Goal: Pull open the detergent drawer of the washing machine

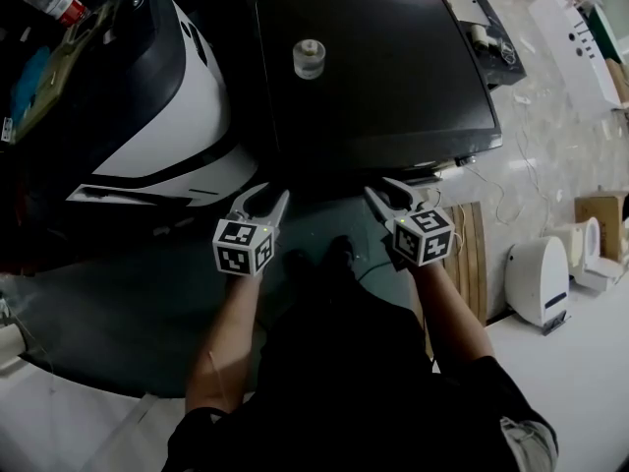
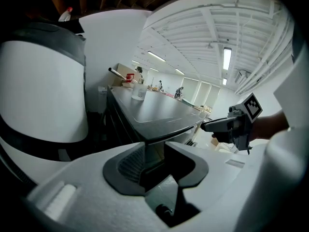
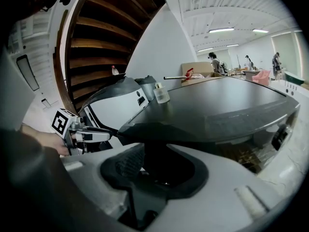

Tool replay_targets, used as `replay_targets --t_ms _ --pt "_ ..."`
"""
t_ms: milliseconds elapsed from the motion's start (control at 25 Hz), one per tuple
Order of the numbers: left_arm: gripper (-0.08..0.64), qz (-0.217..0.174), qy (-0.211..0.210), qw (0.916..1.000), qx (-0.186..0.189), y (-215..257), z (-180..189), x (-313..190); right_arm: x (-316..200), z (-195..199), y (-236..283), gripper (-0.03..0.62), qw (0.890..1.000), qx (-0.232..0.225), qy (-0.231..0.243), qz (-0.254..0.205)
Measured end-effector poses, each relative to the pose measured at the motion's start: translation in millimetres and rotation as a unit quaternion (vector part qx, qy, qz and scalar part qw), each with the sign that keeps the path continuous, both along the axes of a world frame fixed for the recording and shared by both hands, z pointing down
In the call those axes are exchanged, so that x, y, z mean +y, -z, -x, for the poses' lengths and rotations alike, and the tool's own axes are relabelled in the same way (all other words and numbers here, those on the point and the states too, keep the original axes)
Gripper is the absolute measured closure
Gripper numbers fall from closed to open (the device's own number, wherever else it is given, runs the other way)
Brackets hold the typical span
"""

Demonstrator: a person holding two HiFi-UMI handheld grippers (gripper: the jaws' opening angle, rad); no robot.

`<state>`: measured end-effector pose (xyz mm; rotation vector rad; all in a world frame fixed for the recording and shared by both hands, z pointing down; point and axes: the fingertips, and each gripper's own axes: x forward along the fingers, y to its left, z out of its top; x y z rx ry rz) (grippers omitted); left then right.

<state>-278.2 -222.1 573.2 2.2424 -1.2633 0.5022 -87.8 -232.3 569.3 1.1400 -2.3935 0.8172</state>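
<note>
Clear jar (image 1: 309,59), red-capped bottle (image 1: 57,1)

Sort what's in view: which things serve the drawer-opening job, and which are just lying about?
Job: washing machine, its drawer not made out here; left gripper and right gripper, both open and empty.
Lying about: small jar on the machine's top; red-capped bottle; white appliance on the floor.

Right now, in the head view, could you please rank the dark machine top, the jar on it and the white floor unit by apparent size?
1. dark machine top
2. white floor unit
3. jar
The unit sits farther away, so real sizes may differ.
</note>
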Motion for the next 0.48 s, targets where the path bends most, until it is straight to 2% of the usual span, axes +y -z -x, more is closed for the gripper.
replay_targets --t_ms 240,480 --pt "0.4 0.008 0.012 0.9999 -0.01 -14.3 -5.5 -11.1 -11.6 4.0 -16.8 0.425 1.0 0.001 0.026 0.006" --pt "0.396 0.011 0.022 0.9996 -0.017 -18.5 -9.9 -12.2 -12.1 7.8 -21.4 0.423 0.999 0.002 0.043 0.006"
